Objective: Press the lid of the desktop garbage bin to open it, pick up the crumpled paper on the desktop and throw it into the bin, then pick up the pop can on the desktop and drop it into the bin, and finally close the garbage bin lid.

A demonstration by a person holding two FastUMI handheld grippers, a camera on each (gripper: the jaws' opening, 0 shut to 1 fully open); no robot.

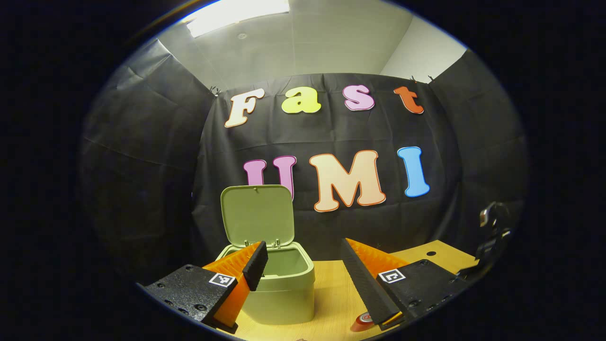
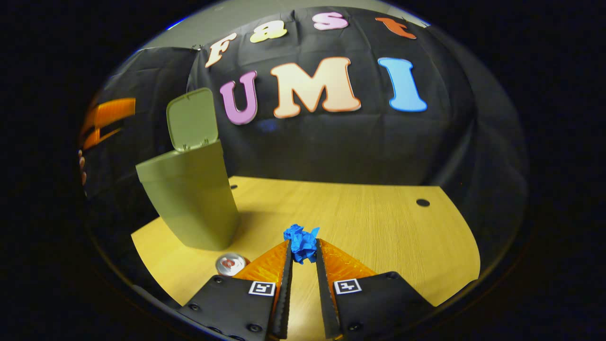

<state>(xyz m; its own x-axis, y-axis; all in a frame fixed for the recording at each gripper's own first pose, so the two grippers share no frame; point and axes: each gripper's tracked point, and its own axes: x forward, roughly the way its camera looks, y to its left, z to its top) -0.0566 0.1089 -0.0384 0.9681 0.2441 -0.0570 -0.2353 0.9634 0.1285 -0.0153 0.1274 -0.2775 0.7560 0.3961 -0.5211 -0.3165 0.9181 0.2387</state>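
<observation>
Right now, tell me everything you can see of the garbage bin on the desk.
The garbage bin is a small pale green tub that looks like matte plastic, with rounded corners and a thicker rim. Its lid is swung up at the back, standing near upright on two small hinges, so the bin is open. What shows of the inside looks empty. It stands upright on the wooden desktop; the pop can lies near its base. The left gripper hovers open before it.

Black cloth walls (image 1: 142, 156), wooden desktop (image 2: 378, 222), bright ceiling light (image 1: 236, 14).
</observation>
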